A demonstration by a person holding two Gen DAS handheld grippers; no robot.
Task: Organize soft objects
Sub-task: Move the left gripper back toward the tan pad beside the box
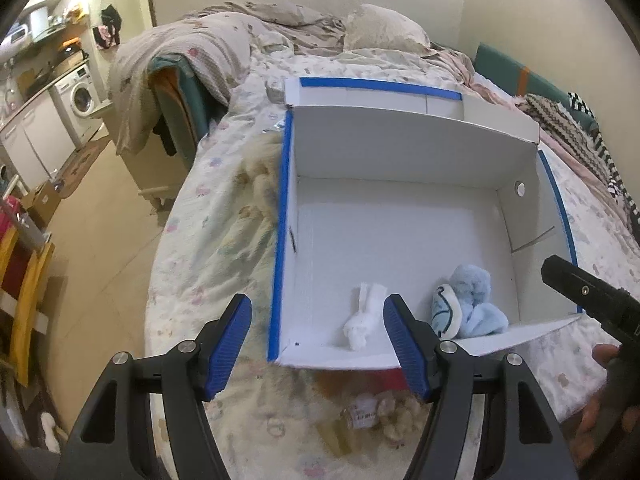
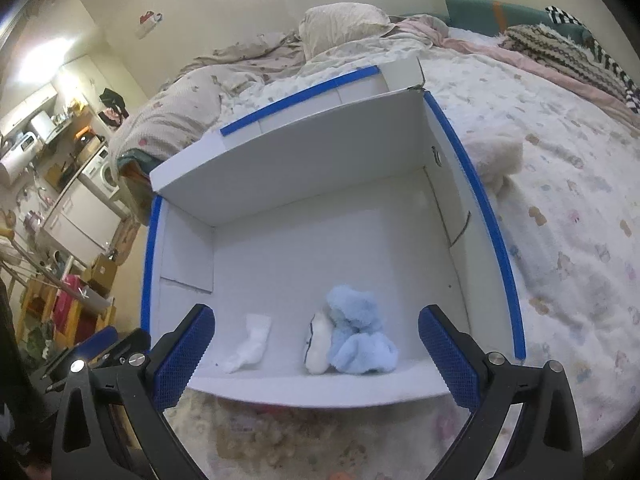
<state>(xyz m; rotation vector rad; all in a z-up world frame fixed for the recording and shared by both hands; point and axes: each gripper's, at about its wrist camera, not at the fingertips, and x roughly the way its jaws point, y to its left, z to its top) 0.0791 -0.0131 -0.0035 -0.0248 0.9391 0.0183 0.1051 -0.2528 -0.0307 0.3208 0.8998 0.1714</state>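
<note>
Here, both my hand-held grippers — left (image 1: 318, 344), right (image 2: 316, 354) — gape empty; I'd pinch the squashy, light blue plush (image 2: 356, 330) mid-body.

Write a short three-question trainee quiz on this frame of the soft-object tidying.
1. True or false: the fluffy light-blue plush toy lies inside the white cardboard box with blue-taped edges.
2. What is the left gripper holding?
A. a sock
B. nothing
C. the box flap
3. Fill in: the small white sock lies to the ___ of the plush in the right wrist view.

Key: 1 true; 2 B; 3 left.
</note>
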